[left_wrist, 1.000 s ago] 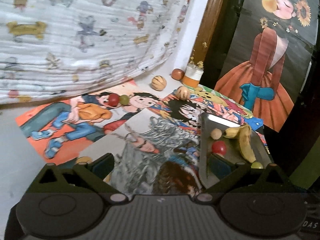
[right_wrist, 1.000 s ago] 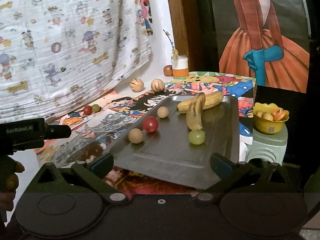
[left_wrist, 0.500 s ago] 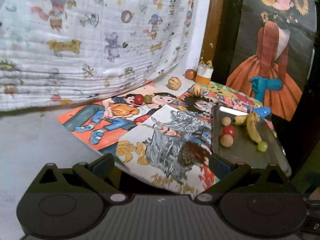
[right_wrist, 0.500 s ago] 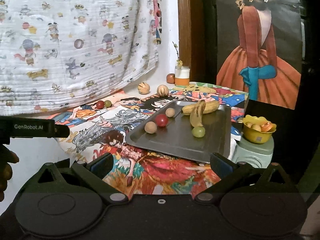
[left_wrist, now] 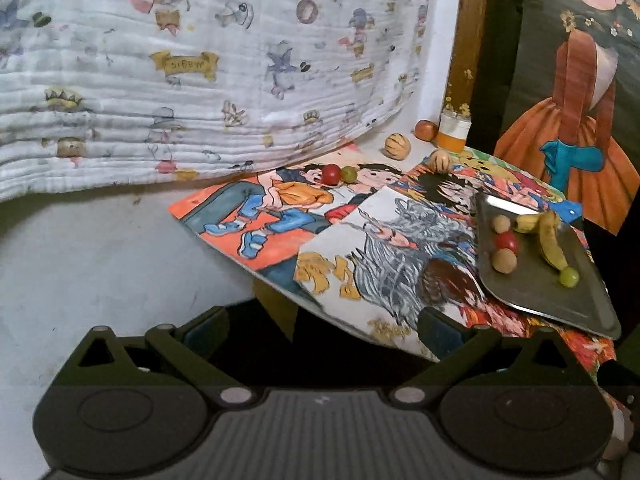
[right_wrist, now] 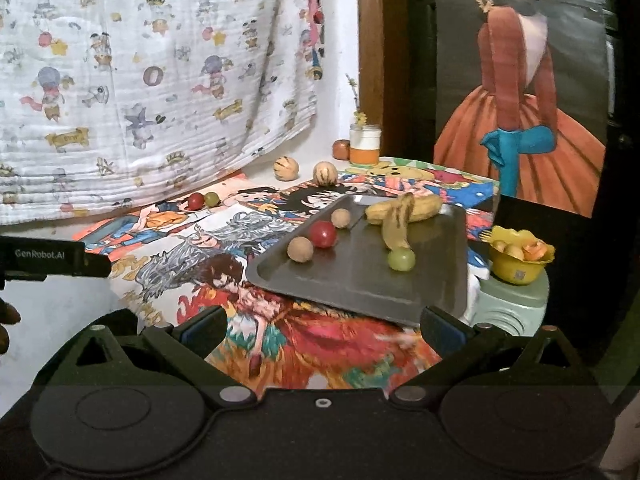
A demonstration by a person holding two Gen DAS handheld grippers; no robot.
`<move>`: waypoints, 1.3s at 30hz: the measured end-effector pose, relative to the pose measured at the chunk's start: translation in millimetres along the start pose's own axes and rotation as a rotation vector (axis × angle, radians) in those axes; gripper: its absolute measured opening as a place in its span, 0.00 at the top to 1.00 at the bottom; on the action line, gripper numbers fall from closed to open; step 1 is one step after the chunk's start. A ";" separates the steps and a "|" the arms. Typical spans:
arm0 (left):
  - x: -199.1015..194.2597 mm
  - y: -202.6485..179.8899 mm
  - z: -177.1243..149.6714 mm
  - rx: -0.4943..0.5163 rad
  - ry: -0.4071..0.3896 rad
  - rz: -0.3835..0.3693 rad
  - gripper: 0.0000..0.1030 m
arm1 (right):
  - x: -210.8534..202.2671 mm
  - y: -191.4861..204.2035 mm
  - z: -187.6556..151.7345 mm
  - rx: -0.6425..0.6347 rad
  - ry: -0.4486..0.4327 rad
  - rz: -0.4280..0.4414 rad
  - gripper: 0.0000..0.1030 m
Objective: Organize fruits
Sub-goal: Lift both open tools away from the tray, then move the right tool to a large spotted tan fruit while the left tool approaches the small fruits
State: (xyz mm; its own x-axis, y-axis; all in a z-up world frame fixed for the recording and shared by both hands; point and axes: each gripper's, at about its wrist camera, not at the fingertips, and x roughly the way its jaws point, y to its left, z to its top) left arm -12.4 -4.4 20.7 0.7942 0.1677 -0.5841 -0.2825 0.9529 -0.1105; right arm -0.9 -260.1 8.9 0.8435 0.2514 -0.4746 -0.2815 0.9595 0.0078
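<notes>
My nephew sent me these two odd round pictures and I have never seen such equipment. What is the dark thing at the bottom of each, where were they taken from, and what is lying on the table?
A person holds a hand-held two-finger gripper in each hand; there is no robot arm. Each picture comes from a wide-angle camera on one gripper, looking forward along its fingers. The dark shape at the bottom is the gripper itself: the left gripper in one view, the right gripper in the other. Both are open and hold nothing.

On the table lie colourful drawings. A grey metal tray rests on them, holding two bananas, a red fruit, two tan round fruits and a green grape. Farther back, off the tray, lie a red and a green fruit and two striped tan ones. A yellow bowl stands to the right.
</notes>
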 end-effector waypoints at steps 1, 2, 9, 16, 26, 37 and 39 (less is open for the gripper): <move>3.5 1.5 2.4 -0.001 -0.005 -0.002 0.00 | 7.0 0.9 2.8 -0.007 -0.003 0.008 0.00; 7.7 3.0 5.3 -0.002 -0.012 -0.005 0.00 | 14.1 1.6 6.1 -0.011 -0.006 0.017 0.00; 46.4 9.6 31.3 -0.013 -0.057 -0.028 0.00 | 60.5 6.7 27.4 -0.013 -0.003 0.054 0.01; 84.3 16.9 50.3 -0.028 -0.038 -0.011 0.00 | 95.3 12.2 49.2 -0.050 0.009 0.111 0.00; 124.8 15.9 79.7 -0.008 -0.035 -0.020 0.00 | 133.5 9.1 100.7 -0.174 0.040 0.225 0.00; 177.7 11.9 110.8 0.028 -0.021 -0.105 0.00 | 205.8 -2.8 184.1 -0.025 0.132 0.399 0.00; 187.5 10.1 117.0 0.030 -0.014 -0.114 0.00 | 221.8 -1.9 191.9 -0.013 0.144 0.415 0.00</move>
State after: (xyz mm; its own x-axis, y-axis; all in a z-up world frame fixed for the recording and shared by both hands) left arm 196.6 66.3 4.2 0.8277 0.0611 -0.5579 -0.1740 0.9730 -0.1516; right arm 274.5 -181.7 72.5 0.5857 0.5937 -0.5518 -0.5896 0.7792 0.2125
